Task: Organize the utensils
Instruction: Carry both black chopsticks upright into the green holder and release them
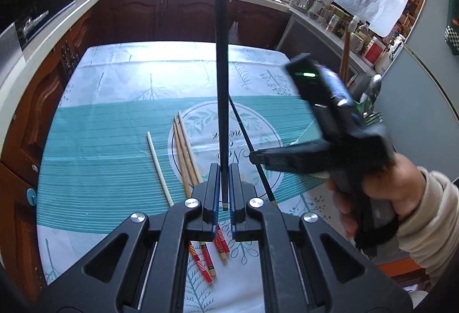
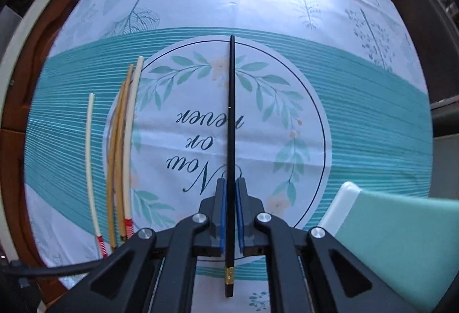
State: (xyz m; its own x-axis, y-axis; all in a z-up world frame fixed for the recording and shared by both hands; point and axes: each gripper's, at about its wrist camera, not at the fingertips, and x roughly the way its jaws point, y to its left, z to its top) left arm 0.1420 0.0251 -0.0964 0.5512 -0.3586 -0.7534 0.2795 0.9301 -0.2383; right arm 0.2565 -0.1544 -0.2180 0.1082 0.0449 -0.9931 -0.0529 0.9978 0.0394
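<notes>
Chopstick (image 1: 221, 77), black, clamped upright in left gripper (image 1: 223, 192) above tablecloth (image 1: 114, 123). Second black chopstick (image 2: 231, 123) pinched in right gripper (image 2: 230, 212), lying on cloth beside wooden chopsticks (image 2: 120, 146).

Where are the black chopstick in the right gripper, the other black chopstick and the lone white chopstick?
black chopstick in the right gripper (image 2: 231, 140): right wrist view, mid-shaft.
black chopstick in the left gripper (image 1: 221, 69): left wrist view, mid-shaft.
lone white chopstick (image 2: 89, 158): right wrist view, mid-shaft.
</notes>
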